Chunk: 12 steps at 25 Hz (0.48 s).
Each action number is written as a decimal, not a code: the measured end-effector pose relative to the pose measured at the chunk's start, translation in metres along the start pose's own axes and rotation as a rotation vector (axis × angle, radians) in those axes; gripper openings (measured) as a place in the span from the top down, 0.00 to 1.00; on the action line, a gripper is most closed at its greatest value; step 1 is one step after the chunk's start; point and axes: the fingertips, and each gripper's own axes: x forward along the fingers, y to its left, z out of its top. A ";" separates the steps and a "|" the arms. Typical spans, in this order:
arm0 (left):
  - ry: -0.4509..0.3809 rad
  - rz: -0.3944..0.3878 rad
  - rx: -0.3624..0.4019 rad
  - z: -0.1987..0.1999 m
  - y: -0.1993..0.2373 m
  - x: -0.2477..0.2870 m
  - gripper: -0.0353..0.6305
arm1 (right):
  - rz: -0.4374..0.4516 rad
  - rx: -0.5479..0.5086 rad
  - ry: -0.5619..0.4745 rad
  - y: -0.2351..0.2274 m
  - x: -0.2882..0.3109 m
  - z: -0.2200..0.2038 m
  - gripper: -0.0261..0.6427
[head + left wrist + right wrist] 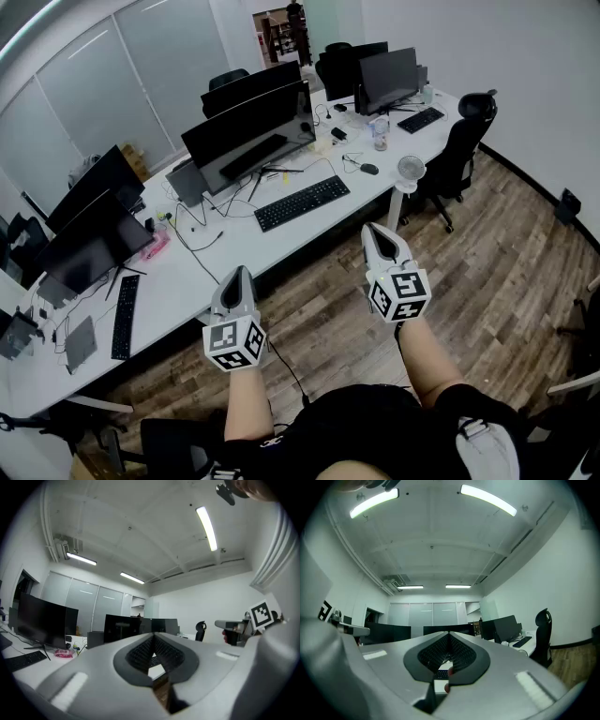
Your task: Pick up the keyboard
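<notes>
A black keyboard lies on the long white desk, in front of a large dark monitor. Both grippers hang over the wooden floor, short of the desk edge, and point toward it. My left gripper is shut and empty, left of and nearer than the keyboard. My right gripper is also shut and empty, to the right of the keyboard's near end. In the left gripper view the jaws meet at their tips. The right gripper view shows closed jaws with a sliver of keyboard beyond.
A second keyboard lies on the desk at left and a third at the far right. A small fan, a mouse, cables and several monitors crowd the desk. A black office chair stands at right.
</notes>
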 end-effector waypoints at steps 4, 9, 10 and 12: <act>-0.001 -0.002 0.007 0.000 0.013 0.000 0.87 | -0.006 0.000 0.000 0.011 0.007 -0.003 0.97; 0.001 -0.024 -0.007 -0.003 0.030 0.001 0.87 | -0.022 0.028 -0.037 0.026 0.010 -0.002 0.97; 0.001 -0.029 -0.006 -0.004 0.033 0.001 0.87 | -0.022 0.026 -0.040 0.030 0.010 -0.003 0.97; -0.001 -0.043 -0.006 -0.006 0.039 0.002 0.87 | -0.021 0.019 -0.045 0.037 0.010 -0.005 0.97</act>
